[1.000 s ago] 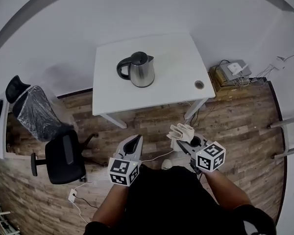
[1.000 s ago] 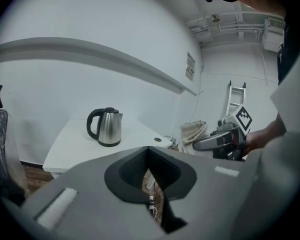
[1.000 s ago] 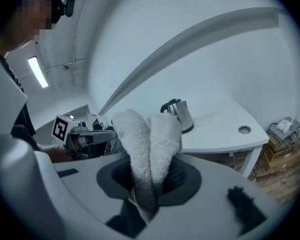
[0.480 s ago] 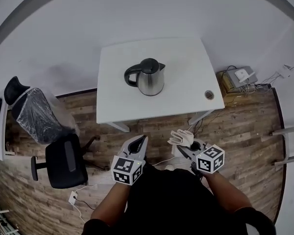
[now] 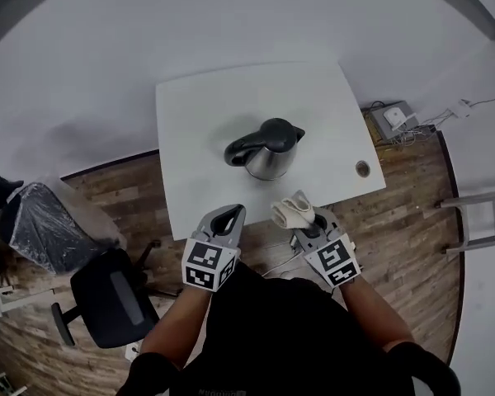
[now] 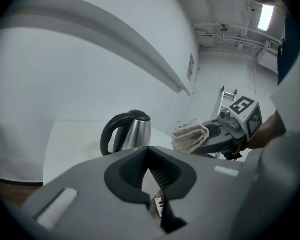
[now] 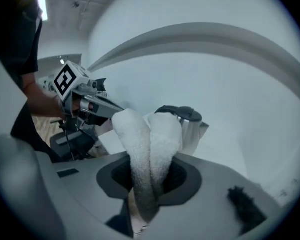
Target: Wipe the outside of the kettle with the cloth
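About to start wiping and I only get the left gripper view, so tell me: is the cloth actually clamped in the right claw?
Observer: Yes. The right gripper view shows the right claw shut on the cloth, which is folded double between the jaws.
Operator: Where is the kettle on the table?
Observer: In the head view the kettle stands toward the table's front edge, about midway across.
Operator: Is the cloth touching it?
Observer: No. The head view shows the cloth at the table's front edge, apart from the kettle.
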### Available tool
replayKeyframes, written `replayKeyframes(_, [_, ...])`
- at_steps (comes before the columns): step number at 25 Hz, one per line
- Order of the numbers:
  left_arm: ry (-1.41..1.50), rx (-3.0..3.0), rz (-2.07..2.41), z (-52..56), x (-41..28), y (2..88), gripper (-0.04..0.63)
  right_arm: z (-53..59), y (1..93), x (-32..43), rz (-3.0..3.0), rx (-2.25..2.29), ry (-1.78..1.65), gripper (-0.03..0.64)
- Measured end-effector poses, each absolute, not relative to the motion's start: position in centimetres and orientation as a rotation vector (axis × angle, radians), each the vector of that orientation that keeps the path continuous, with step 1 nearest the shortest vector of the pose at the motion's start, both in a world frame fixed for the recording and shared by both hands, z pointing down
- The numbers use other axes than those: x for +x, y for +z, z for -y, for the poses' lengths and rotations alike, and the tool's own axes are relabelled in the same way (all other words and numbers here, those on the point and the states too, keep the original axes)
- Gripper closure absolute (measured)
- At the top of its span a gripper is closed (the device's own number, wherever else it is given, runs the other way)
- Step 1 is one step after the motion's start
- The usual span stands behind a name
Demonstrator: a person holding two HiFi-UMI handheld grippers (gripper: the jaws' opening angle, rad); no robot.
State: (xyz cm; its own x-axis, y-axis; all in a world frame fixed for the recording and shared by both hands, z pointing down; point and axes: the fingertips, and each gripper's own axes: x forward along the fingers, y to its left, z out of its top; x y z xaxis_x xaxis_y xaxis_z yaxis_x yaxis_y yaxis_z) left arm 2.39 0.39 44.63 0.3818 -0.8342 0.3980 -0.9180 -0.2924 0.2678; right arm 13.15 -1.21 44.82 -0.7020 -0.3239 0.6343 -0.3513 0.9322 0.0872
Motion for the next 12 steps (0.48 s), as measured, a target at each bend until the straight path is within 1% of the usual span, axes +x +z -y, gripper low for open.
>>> replayKeyframes(3, [0.259, 2.243, 1.460, 0.4, -0.3, 44.6, 0.589, 3.5, 43.4, 10.0, 2.274, 0.544, -0.276, 0.520])
replayKeyframes(5, [0.272, 2.280, 1.418, 0.4, -1.1, 44.5, 0.588, 4.5, 42.9, 8.5, 2.192, 0.574, -0.413, 0.517])
replayKeyframes(12, [0.224, 2.260, 1.379, -0.2, -2.5, 46.1, 0.588, 6.8, 40.6, 6.0, 2.095, 0.599, -0.591, 0.516])
